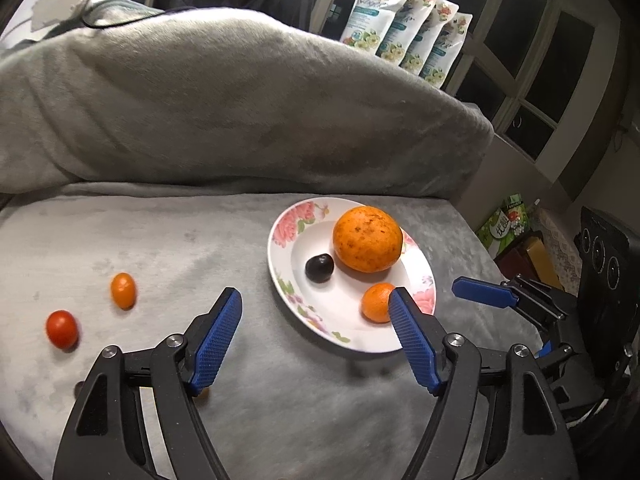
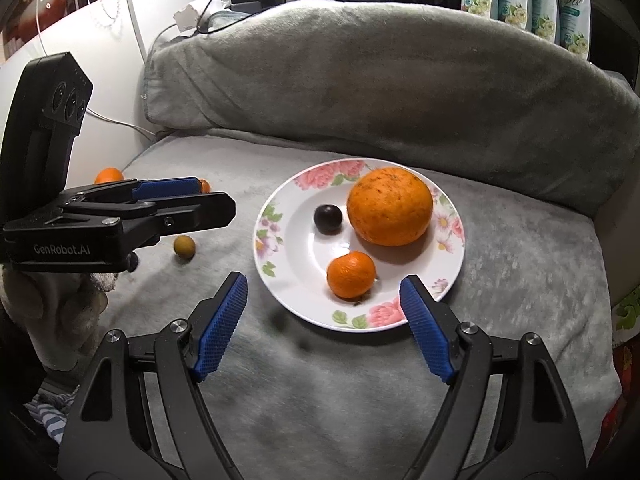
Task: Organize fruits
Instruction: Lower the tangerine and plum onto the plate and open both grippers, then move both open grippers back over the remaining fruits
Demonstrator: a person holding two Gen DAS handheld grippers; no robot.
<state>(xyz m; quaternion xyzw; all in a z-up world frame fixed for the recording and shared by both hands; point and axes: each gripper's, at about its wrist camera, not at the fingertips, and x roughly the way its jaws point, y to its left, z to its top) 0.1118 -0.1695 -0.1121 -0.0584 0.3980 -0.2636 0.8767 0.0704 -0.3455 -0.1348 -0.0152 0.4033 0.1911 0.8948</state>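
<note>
Left to right on the grey blanket (image 1: 160,240): red tomato (image 1: 61,329), small oval orange fruit (image 1: 123,290), then flowered plate (image 1: 280,240) holding a dark plum (image 1: 319,267), big orange (image 1: 367,238) and small tangerine (image 1: 376,302). Left gripper (image 1: 316,304) jaws spread, nothing between them, hovering by the plate's near edge. Right gripper (image 2: 324,292) jaws spread too, empty, just short of the tangerine. A brownish round fruit (image 2: 184,246) lies left of the plate.
</note>
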